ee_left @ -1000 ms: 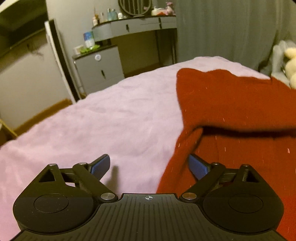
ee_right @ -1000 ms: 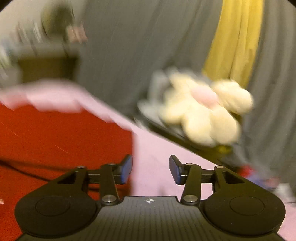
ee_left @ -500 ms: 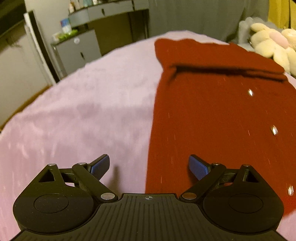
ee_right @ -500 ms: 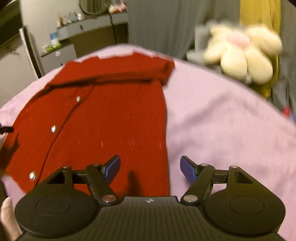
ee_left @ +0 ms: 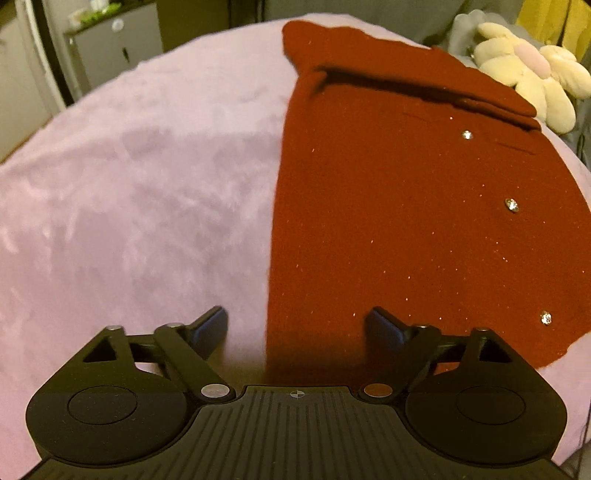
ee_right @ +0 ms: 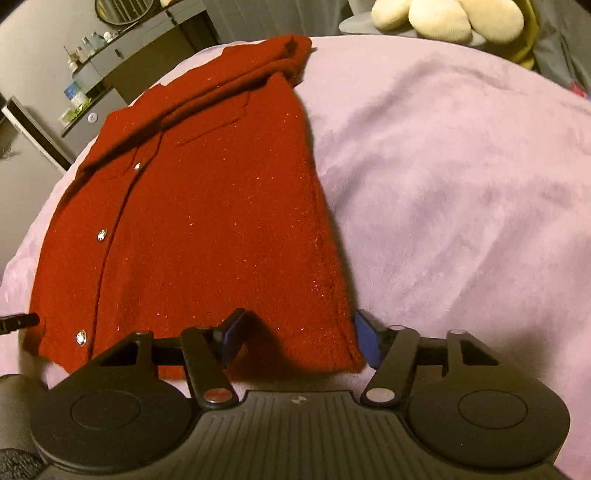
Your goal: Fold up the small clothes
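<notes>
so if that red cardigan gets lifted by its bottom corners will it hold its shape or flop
The red cardigan will likely flop: it lies limp and flat on the pink blanket, its folded sleeves draping softly. The fuzzy knit probably grips pads rather than slipping. Lifted by the hem, those loose sleeves may slide out of their fold.

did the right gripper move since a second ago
Yes. The right gripper swung from facing the plush toy down to the red cardigan, its closing jaws now straddling the hem corner.
</notes>
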{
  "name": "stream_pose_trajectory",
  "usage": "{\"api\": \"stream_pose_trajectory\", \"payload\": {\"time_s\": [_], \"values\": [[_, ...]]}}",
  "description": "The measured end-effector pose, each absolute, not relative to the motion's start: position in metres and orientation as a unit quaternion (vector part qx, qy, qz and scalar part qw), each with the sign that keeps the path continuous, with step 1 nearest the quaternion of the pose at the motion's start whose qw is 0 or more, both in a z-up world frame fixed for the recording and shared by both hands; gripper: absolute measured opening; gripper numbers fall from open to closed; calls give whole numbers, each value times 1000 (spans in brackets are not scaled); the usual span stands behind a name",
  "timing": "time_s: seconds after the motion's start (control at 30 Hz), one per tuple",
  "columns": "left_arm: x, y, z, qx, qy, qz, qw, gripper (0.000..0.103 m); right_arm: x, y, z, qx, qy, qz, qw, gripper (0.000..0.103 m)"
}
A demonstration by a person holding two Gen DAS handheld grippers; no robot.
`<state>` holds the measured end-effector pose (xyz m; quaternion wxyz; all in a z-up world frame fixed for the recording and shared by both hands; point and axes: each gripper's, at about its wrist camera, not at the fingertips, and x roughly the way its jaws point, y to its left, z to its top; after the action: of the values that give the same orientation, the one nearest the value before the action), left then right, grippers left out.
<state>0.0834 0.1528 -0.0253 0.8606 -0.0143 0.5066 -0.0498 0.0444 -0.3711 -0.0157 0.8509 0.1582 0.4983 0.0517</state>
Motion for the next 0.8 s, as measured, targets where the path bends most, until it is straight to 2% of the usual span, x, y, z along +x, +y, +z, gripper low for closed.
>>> {"api": "stream_pose_trajectory", "payload": {"time_s": [0.07, 0.17, 0.2, 0.27, 0.33, 0.43, 0.53, 0.7, 0.73, 0.77, 0.8], "values": [[85, 156, -28, -28, 510, -58, 858, 83, 46, -373, -15, 165, 497, 56, 850, 49], [84, 160, -30, -44, 515, -71, 853, 71, 47, -374, -13, 164, 493, 64, 852, 34], [84, 161, -30, -43, 517, -76, 852, 63, 47, -374, -13, 162, 492, 66, 853, 28], [83, 162, -31, -49, 521, -93, 847, 47, 49, -374, -11, 166, 489, 76, 853, 23], [83, 166, -33, -67, 528, -105, 840, 36, 52, -378, -12, 181, 489, 79, 849, 23], [83, 175, -35, -104, 531, -122, 832, 27, 53, -385, -15, 210, 490, 83, 842, 26], [85, 180, -37, -133, 540, -141, 819, 26, 58, -394, -20, 253, 494, 88, 827, 32], [91, 170, -39, -109, 556, -157, 809, 25, 68, -397, -24, 288, 508, 110, 804, 42], [92, 168, -39, -106, 557, -159, 808, 19, 70, -396, -23, 287, 512, 116, 801, 42], [93, 167, -40, -106, 558, -160, 807, 17, 72, -396, -23, 283, 515, 119, 800, 41], [94, 166, -39, -107, 558, -161, 807, 15, 73, -395, -23, 279, 517, 119, 801, 34]]}}
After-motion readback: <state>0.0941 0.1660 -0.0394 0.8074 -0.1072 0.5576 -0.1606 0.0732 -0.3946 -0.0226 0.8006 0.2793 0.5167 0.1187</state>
